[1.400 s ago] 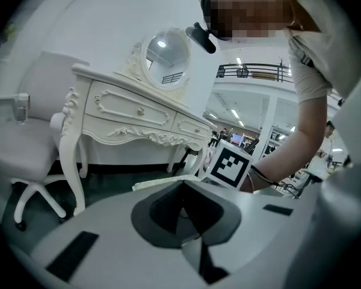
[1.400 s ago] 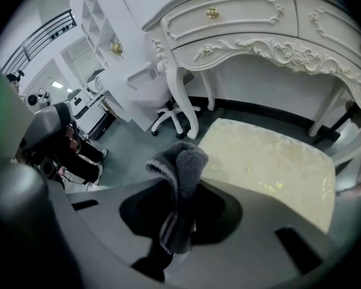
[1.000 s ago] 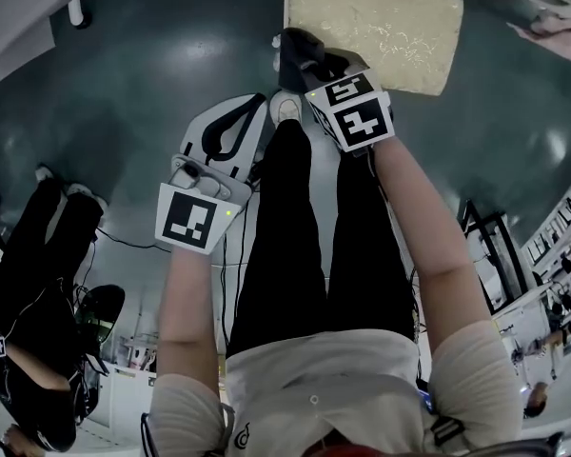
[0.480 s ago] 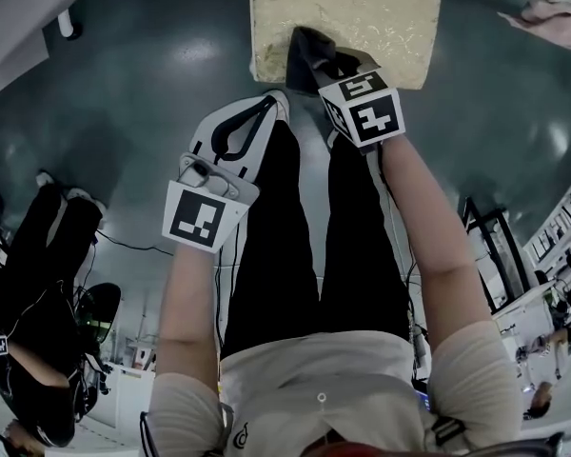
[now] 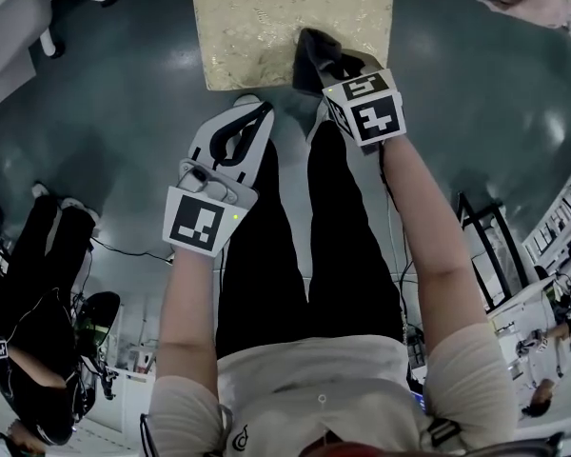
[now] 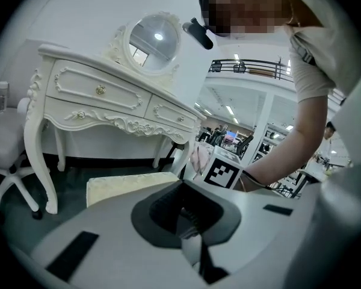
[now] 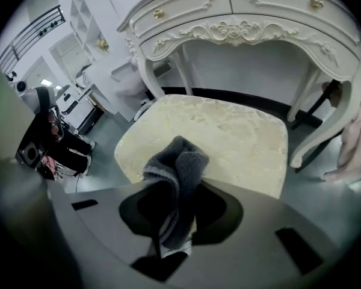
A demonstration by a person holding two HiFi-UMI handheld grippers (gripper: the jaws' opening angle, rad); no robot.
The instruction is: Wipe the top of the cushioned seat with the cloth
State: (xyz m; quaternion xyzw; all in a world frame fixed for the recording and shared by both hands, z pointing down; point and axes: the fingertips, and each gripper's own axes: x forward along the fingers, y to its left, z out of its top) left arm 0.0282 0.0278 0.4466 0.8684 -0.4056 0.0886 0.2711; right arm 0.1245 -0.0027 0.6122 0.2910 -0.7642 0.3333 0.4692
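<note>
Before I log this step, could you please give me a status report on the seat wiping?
Right gripper shut on grey cloth, at near edge of cushioned seat. Left gripper shut, empty, short of the seat. Nothing else on it.

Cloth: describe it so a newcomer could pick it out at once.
In front of the white dressing table sits a cream cushioned seat. Over its near edge, the right gripper clamps a bunched cloth. It is dark grey and knitted, unlike the pink fabric beside the table leg.
</note>
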